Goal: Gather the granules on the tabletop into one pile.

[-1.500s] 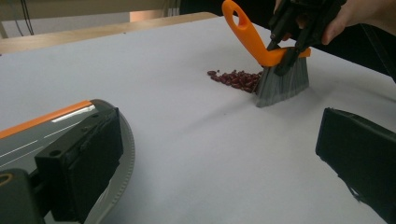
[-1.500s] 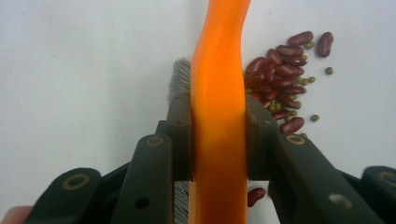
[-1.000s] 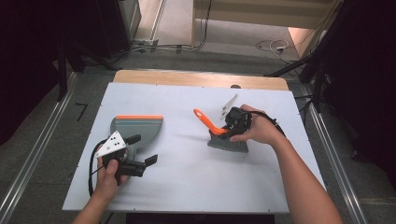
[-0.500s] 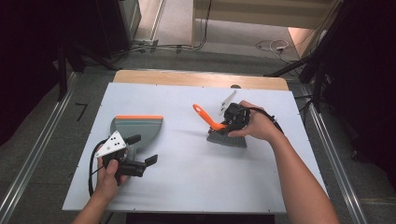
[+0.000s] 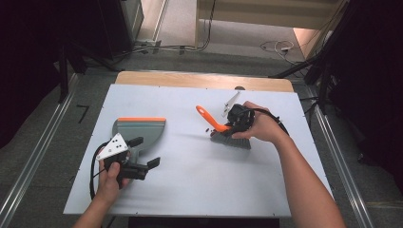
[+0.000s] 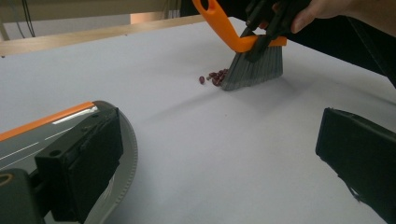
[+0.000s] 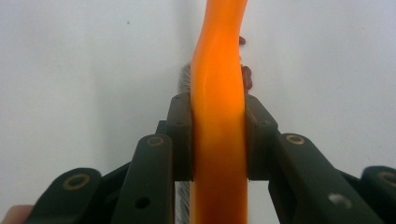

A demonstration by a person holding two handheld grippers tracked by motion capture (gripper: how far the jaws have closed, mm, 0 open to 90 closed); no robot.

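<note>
- The right gripper (image 5: 234,119) has its jaws clenched on the orange handle of the brush (image 5: 223,131), whose bristles rest on the counter (image 5: 190,190) against a small heap of red beans (image 6: 215,78).
- Best to keep the bristles flat and sweep low toward the dustpan (image 5: 140,130), well apart from the beans.
- The left gripper (image 5: 142,154) hovers beside the dustpan with jaws released; it should steady the pan.

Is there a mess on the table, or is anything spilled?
Yes. A small cluster of dark red beans lies loose on the white table, right against the bristles of the brush held by the right gripper. The dustpan sits apart.
</note>
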